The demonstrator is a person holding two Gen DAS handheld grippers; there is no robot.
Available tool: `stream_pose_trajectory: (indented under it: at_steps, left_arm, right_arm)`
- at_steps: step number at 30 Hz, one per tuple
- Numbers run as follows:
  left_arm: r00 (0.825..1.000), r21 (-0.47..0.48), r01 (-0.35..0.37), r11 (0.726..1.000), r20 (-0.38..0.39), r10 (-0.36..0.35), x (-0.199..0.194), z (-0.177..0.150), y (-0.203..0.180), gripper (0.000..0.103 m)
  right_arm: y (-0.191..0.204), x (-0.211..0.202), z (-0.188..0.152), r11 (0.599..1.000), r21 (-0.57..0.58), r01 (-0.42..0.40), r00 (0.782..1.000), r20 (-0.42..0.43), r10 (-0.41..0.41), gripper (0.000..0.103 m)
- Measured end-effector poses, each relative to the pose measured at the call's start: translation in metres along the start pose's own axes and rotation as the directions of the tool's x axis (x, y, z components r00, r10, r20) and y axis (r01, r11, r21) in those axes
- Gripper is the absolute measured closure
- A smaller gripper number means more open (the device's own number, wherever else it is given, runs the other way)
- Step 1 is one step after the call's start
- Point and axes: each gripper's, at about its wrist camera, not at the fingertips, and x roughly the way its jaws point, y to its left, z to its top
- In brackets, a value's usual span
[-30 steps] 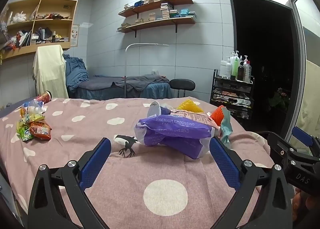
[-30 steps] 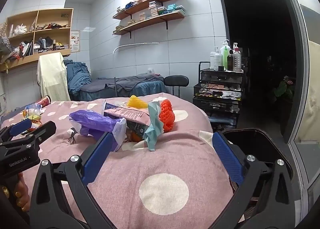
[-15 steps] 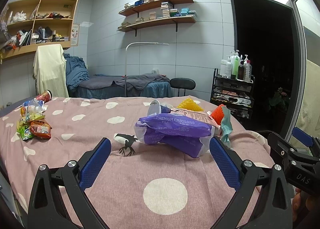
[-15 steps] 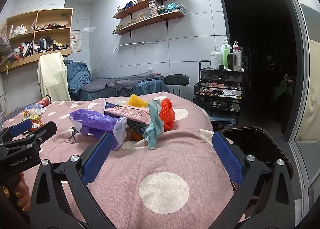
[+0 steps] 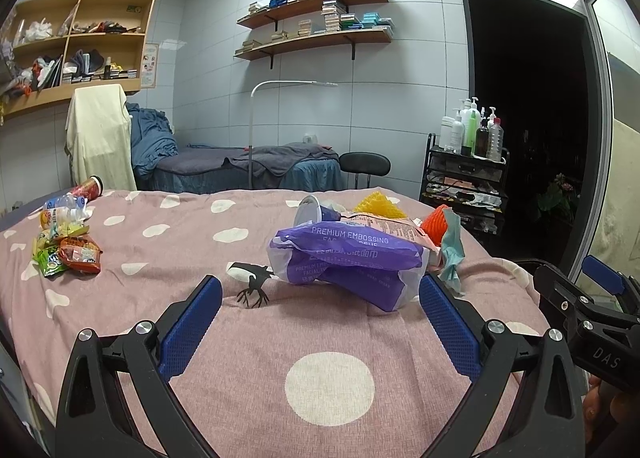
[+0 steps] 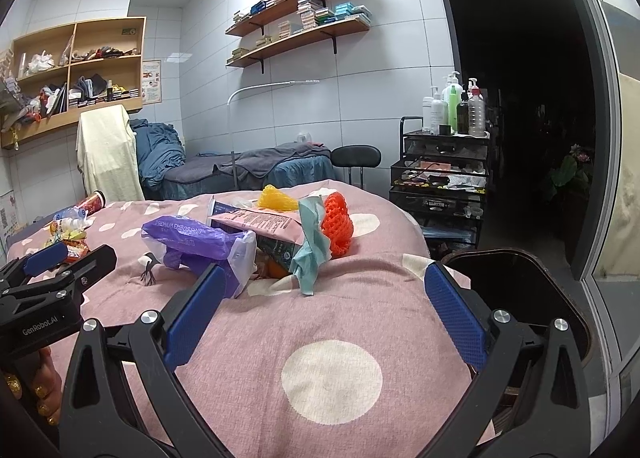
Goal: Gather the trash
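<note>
Blue-padded left gripper (image 5: 320, 312) and right gripper (image 6: 326, 304) spread wide, holding nothing, hovering over pink dotted blanket (image 5: 240, 338). Purple tissue wrapper (image 5: 348, 262) just beyond left gripper, amid piled trash. Dark bin (image 6: 516, 282) beside blanket's right edge.

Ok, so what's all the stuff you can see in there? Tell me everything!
Tissue pack: one, purple, middle of the bed.
Pink packet: one, behind the tissue pack.
Orange net: one, right of the pile.
Yellow net: one, back of the pile.
Teal wrapper: one, beside the orange net.
Cup: one, blue, lying behind the tissue pack.
Snack wrappers: several, mixed colours, left edge of the bed.
Bedspread: one, pink with white dots.
Bin: one, black, right of the bed.
Left gripper: open, empty.
Right gripper: open, empty.
</note>
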Motion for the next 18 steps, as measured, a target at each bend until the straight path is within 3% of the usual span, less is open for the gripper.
stream_pose_trajectory:
  at_steps: [18]
  left_arm:
    - [1.000,-0.008,0.007,1.000,-0.029,-0.007,0.0005,-0.0011,-0.0003,0.005]
  right_arm:
    - [0.0017,-0.0027,-0.0019,1.000,0.004,-0.011,1.000,-0.013,0.011,0.005]
